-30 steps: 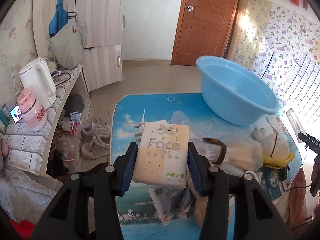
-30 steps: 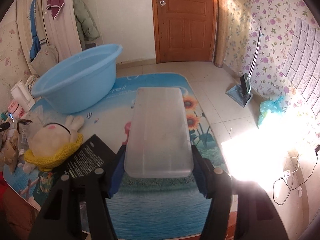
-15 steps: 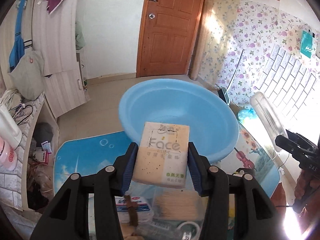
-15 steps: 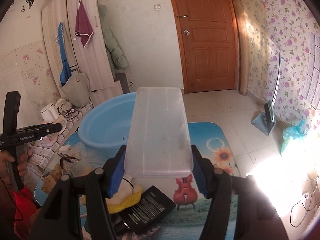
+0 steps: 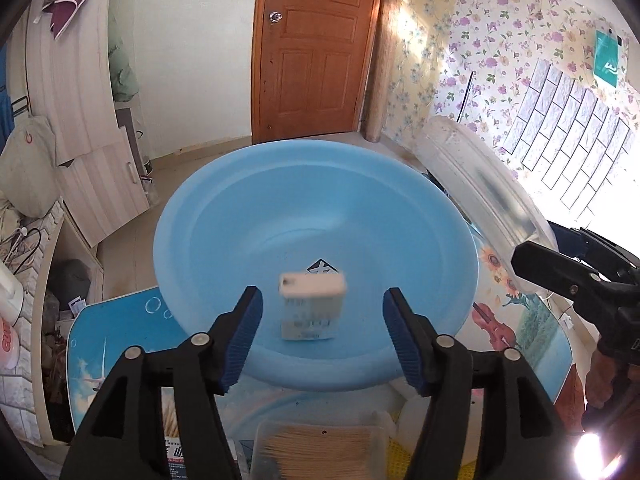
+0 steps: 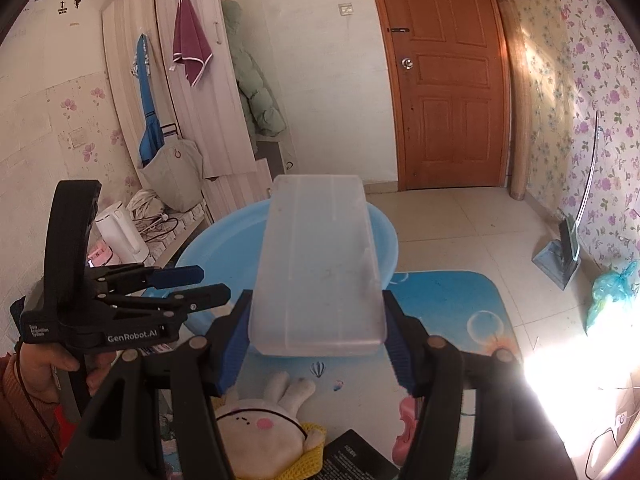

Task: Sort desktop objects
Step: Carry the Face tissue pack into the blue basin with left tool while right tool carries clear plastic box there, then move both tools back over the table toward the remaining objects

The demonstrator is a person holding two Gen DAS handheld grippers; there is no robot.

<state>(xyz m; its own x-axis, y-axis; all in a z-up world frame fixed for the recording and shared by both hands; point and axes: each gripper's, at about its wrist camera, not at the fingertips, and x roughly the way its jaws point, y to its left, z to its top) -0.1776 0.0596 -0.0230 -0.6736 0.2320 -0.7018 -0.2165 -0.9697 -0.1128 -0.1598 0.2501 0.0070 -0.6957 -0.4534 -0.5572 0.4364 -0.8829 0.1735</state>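
While the tissue pack (image 5: 312, 306) shows from the left wrist, only the right shows the plush rabbit (image 6: 266, 432).

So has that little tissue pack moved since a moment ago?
Yes. The tissue pack has left the left tool, whose jaws are opening, and is dropping into the blue basin, no longer touching the pads.

Both wrist cameras looked forward and down along their fingers toward the door (image 5: 316, 48); the left sat close above the blue basin (image 5: 224, 240), which both views shared.
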